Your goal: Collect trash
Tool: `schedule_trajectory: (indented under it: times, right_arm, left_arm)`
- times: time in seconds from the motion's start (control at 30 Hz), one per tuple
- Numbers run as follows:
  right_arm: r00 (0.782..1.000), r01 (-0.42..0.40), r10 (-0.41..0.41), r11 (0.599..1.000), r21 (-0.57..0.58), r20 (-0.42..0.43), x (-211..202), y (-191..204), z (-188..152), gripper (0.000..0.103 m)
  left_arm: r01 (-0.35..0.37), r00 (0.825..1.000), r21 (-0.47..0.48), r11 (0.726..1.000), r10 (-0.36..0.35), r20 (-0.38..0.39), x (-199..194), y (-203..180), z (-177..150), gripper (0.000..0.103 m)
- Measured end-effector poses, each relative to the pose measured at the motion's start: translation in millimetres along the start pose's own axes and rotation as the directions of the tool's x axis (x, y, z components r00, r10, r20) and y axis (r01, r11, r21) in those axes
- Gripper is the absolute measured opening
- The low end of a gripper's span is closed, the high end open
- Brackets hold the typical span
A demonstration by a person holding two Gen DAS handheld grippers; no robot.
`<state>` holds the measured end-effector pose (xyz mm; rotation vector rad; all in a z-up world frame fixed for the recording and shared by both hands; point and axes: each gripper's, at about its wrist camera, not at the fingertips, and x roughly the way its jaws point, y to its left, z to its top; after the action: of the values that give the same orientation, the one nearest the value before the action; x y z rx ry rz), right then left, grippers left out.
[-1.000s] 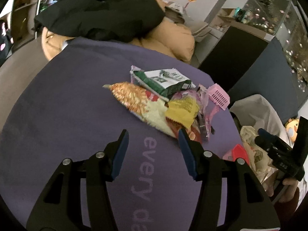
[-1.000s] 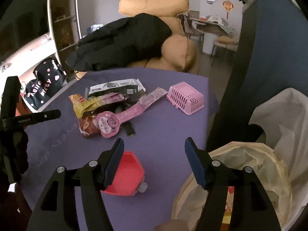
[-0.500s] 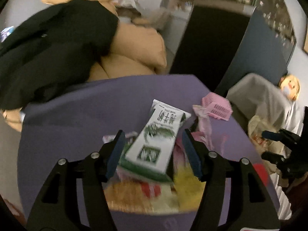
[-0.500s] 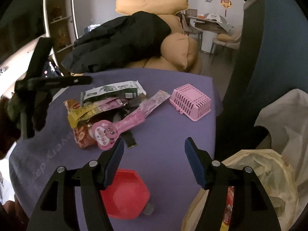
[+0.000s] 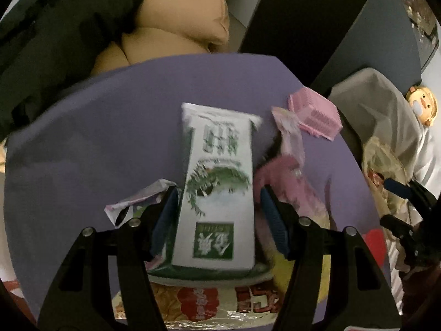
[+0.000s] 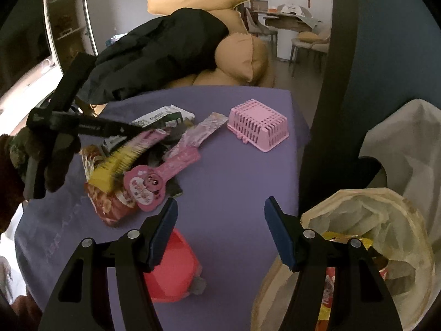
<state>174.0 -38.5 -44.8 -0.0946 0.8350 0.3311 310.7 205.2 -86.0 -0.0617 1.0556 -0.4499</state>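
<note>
Left hand-held gripper (image 5: 217,218): spread, straddling green-white packet (image 5: 217,193).
Right hand-held gripper (image 6: 220,229): spread, empty; trash bag (image 6: 366,237) at 3 o'clock.

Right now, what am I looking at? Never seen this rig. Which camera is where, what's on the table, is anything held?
No robot: a person holds a two-finger claw in each hand, with a fisheye camera on each looking along its fingers. In the left view, the left claw is open around a white-and-green snack packet atop a wrapper pile, not yet gripping. In the right view, the right claw is open and empty over the purple table, beside a lined trash bin. Also there: a pink basket and a red lid.
</note>
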Motion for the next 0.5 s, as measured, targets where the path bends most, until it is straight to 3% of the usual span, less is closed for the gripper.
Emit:
schedule_trajectory:
  times: [0.1,0.2,0.37,0.43,0.5]
  right_arm:
    - [1.000,-0.008,0.008,1.000,-0.002,0.006,-2,7,0,0.062]
    - [0.999,-0.037,0.037,0.999,-0.010,0.003,-4,19,1,0.062]
    - [0.999,-0.034,0.036,0.995,-0.093,0.022,-9,47,0,0.062]
    - [0.999,-0.040,0.043,0.993,-0.115,0.021,-7,57,1,0.062]
    - [0.997,-0.072,0.074,0.991,-0.112,0.014,-6,65,2,0.062]
  left_arm:
    - [-0.033,0.999,-0.024,0.999,0.034,0.018,-7,-4,-10,0.052]
    - [-0.011,0.998,-0.080,0.997,0.016,0.068,-20,-4,-20,0.052]
    - [0.020,0.978,-0.167,0.986,0.016,0.210,-63,-3,-45,0.051]
    - [-0.007,0.965,-0.185,0.983,0.055,0.258,-80,-2,-56,0.030]
    - [-0.033,0.954,-0.208,0.978,0.093,0.285,-91,2,-67,0.030]
